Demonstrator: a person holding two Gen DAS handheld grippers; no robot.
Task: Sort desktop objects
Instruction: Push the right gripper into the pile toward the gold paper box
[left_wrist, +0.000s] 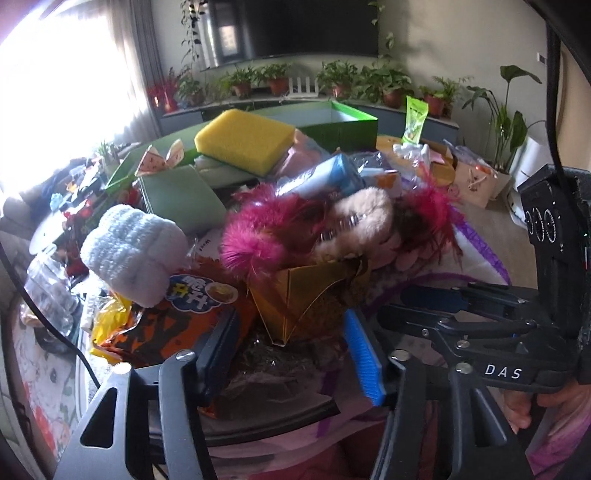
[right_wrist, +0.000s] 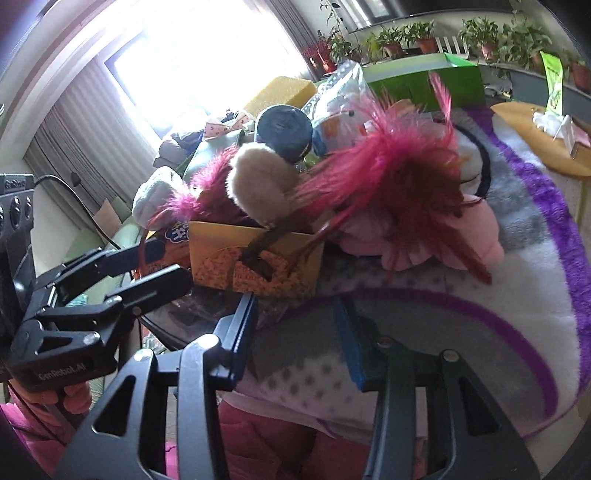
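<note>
Behind the cluttered table, potted plants (left_wrist: 384, 86) line a low ledge under a dark wall screen (left_wrist: 295, 29), and bright daylight enters through curtains at the window. At the centre of the pile stands the gold paper box (left_wrist: 295, 295), open at the top and holding a beige fur piece (left_wrist: 364, 218) with magenta feathers (left_wrist: 255, 236) spilling over its rim. Left of the gold box lies an orange snack bag (left_wrist: 177, 321), with a white knitted bundle (left_wrist: 133, 251) resting on it. Beyond the gold box sit a blue-and-white pouch (left_wrist: 328, 177), a yellow sponge (left_wrist: 243, 140) and, farther back, a green box (left_wrist: 343, 125). Right of the gold box, a white and purple fleece blanket (right_wrist: 517, 295) covers the surface.

The left gripper (left_wrist: 290, 350) has its fingers spread wide just in front of the gold box, gripping nothing. The right gripper (right_wrist: 295, 339) is also spread wide, positioned over the blanket edge below the gold box (right_wrist: 255, 258), empty.
</note>
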